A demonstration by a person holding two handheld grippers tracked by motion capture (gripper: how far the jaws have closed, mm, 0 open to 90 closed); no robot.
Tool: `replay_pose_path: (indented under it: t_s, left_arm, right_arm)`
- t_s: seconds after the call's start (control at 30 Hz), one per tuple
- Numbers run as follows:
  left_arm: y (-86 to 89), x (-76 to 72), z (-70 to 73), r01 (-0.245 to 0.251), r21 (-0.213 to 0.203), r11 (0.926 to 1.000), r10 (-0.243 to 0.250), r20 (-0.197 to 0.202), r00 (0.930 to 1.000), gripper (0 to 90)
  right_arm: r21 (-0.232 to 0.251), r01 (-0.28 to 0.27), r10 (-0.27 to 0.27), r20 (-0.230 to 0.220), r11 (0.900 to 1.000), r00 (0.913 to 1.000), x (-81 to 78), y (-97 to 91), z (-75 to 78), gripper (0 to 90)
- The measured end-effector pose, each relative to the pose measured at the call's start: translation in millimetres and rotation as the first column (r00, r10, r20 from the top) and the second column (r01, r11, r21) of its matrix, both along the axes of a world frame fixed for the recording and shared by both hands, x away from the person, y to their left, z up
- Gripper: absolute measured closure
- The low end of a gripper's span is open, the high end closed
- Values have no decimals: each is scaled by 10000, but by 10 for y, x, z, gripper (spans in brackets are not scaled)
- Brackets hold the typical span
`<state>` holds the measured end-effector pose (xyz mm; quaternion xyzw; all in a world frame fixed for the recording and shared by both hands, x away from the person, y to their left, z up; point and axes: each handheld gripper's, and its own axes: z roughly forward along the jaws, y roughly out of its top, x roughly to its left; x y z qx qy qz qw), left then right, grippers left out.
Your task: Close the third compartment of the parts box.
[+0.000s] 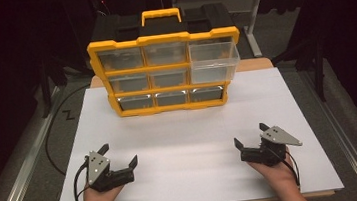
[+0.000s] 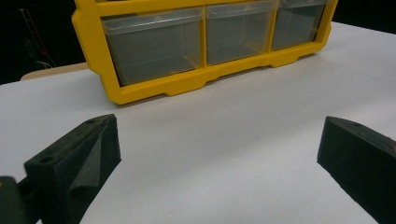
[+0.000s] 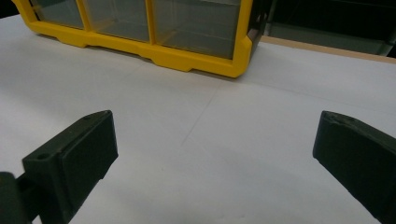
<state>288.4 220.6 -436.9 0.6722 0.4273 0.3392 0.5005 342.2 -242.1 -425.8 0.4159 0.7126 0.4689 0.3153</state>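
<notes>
A yellow organizer (image 1: 169, 106) with three rows of clear drawers stands upright at the back of the white board (image 1: 186, 150). One clear drawer (image 1: 214, 61) in its right column, near the top, sticks out toward me. My left gripper (image 1: 119, 154) rests open at the front left, held by a hand. My right gripper (image 1: 250, 134) rests open at the front right. Between the open jaws of the left gripper (image 2: 217, 154) lies only bare board, with the organizer's bottom row (image 2: 187, 86) ahead. Bare board also lies within the right gripper (image 3: 212, 149), and the organizer's right corner (image 3: 233, 65) is ahead.
The board covers a wooden table (image 1: 258, 64) whose edge shows at the back right. The organizer carries a yellow handle (image 1: 160, 16) on top. A black cable (image 1: 53, 144) loops on the floor to the left. Dark stands and table legs surround the table.
</notes>
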Motion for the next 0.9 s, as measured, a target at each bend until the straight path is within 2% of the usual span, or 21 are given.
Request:
replay_pose_path:
  t_s: [0.13, 0.5, 0.63, 0.67, 0.73, 0.9]
  left_arm:
    - [-22, -5, -1, 227, 52, 9997, -227, 39, 9997, 3]
    - [-27, -7, -4, 222, 1, 9998, -222, 78, 9997, 3]
    - [-28, -10, -5, 223, -32, 9997, -223, 110, 9997, 3]
    - [-28, -12, -5, 233, -52, 9997, -232, 116, 9997, 3]
    - [-28, -13, -5, 230, -56, 9997, -230, 117, 9997, 3]
    - [-20, -7, -15, 212, -101, 9997, -211, 57, 9998, 3]
  right_arm:
    - [-88, 10, -10, 48, 10000, 10000, 41, 97, 10, 11]
    - [-146, -6, 7, 62, 9999, 10000, 125, 233, 19, 32]
    - [78, 39, -40, 62, 10000, 10000, 171, 254, 29, 45]
    - [190, -176, 175, 58, 9997, 9998, 187, 248, 30, 27]
    - [298, -241, 240, 44, 9993, 9997, 203, 251, 29, 28]
    - [309, -260, 264, -102, 9992, 9996, 283, 266, -2, 63]
